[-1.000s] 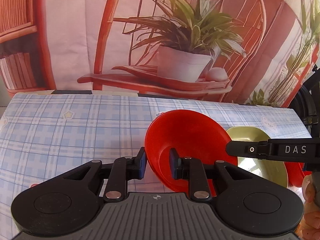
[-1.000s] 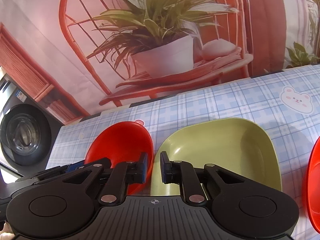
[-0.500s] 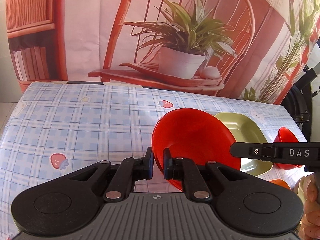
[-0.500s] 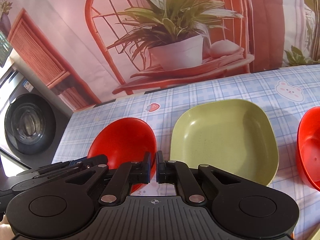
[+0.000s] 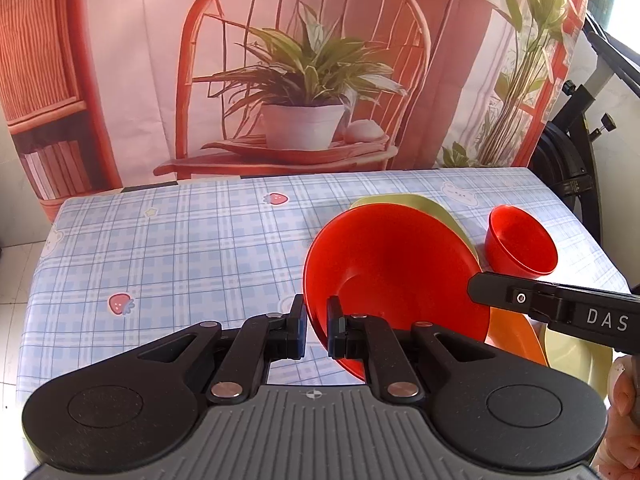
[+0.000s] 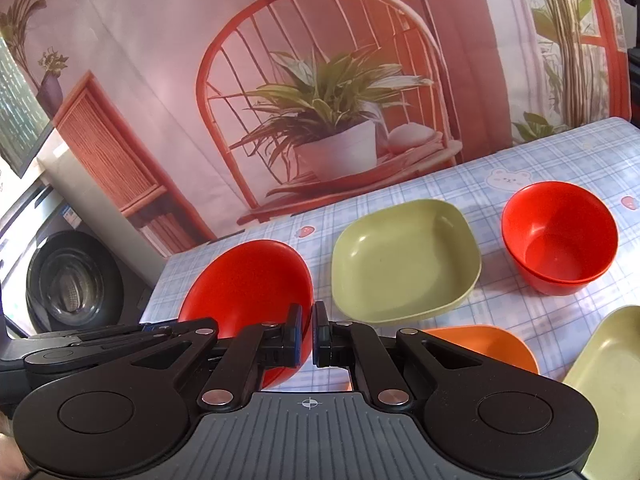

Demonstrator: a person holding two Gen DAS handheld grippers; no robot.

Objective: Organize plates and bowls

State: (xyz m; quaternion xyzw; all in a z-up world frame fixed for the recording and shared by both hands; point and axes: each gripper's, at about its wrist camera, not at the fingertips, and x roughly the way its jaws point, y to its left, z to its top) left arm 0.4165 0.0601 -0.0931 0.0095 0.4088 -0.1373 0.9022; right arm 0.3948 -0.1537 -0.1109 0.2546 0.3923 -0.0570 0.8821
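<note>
A red bowl [image 5: 400,272] hangs tilted above the blue checked tablecloth [image 5: 180,248], its hollow facing me. My left gripper [image 5: 317,330] is shut on the bowl's near left rim. In the right wrist view the same red bowl [image 6: 248,280] sits to the left, and my right gripper [image 6: 313,334] is shut on its right rim, with a red strip showing between the pads. One finger [image 5: 520,300] of the right gripper reaches in from the right in the left wrist view.
On the cloth lie a green square plate [image 6: 404,260], two nested red bowls [image 6: 560,248], an orange plate [image 6: 492,344] and a pale green dish [image 6: 608,380]. A printed backdrop hangs behind the table. A washing machine [image 6: 68,280] stands off the left edge.
Both grippers have risen and drawn back with the red bowl, so more of the table shows. The left jaws closed tighter on the rim.
</note>
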